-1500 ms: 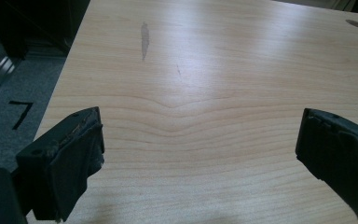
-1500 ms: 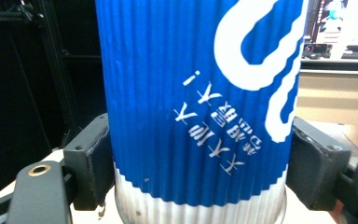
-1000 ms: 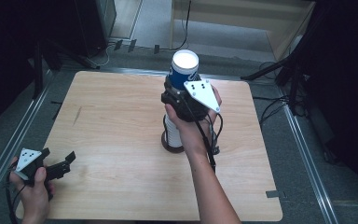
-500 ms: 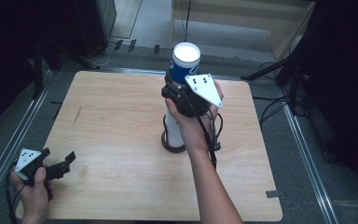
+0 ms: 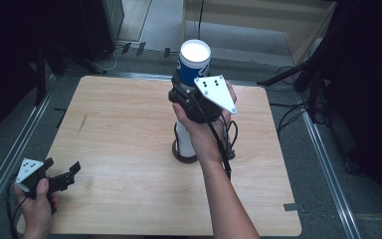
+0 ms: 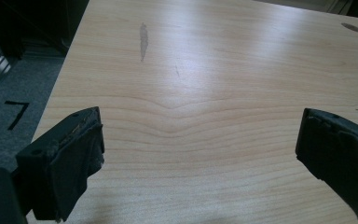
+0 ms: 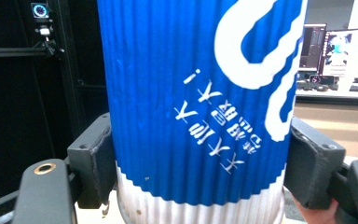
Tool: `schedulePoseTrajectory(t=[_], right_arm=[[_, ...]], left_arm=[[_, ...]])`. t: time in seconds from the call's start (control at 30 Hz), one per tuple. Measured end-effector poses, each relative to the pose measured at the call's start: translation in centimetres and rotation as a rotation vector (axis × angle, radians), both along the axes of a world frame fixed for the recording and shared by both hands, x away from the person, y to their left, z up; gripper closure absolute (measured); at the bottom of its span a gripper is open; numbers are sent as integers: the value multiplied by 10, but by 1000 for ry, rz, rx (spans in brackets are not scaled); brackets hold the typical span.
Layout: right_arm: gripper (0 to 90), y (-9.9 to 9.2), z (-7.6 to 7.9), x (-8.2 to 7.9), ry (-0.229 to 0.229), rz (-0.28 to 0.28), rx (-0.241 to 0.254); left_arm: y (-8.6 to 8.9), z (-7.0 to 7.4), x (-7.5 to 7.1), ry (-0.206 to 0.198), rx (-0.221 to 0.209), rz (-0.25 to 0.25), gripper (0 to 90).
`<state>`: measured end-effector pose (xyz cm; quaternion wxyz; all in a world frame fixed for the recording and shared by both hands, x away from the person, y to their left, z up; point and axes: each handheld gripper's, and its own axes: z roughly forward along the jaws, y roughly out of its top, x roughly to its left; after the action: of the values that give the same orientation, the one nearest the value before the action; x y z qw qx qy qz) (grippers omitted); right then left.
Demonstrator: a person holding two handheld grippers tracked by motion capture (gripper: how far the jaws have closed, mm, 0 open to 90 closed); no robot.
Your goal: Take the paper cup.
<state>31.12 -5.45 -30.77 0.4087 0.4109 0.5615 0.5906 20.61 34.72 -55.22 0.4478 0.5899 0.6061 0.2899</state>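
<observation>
right gripper [image 5: 191,92] fingers clamped on blue cup [image 5: 193,62] above stack [image 5: 184,144] at desk [image 5: 129,149] centre | left gripper [image 5: 62,177] at 7 o'clock, fingers spread, empty | risk: squeeze crushes cup, stack tips

Blue ribbed cup, pale wood table, black grippers

The cup [image 7: 200,107] is bright blue with fine vertical ribbing, white swirl logo toward 2 o'clock and slanted white lettering mid-body in the right gripper view, plus a white band along its bottom; from above its end looks plain white. Below it a stack [image 5: 184,142] of white ribbed cups with a dark base. The table [image 5: 124,129] is light wood grain with 1 grey smudge at 10 o'clock. Both grippers are black, the right gripper [image 5: 191,97] and left gripper [image 5: 62,177] each topped by a light grey plate with black dots.
</observation>
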Motion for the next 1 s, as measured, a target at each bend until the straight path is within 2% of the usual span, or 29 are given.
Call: schedulePoseTrajectory(t=[0.23, 0.63, 1.0], right_arm=[[228, 3, 7, -9, -18, 27, -9], [228, 9, 9, -24, -20, 69, -26], [229, 19, 0, -44, -6, 122, -34]], left_arm=[[0, 0, 0, 0, 0, -1, 20], [0, 0, 0, 0, 1, -1, 20], [0, 0, 0, -6, -2, -2, 20]])
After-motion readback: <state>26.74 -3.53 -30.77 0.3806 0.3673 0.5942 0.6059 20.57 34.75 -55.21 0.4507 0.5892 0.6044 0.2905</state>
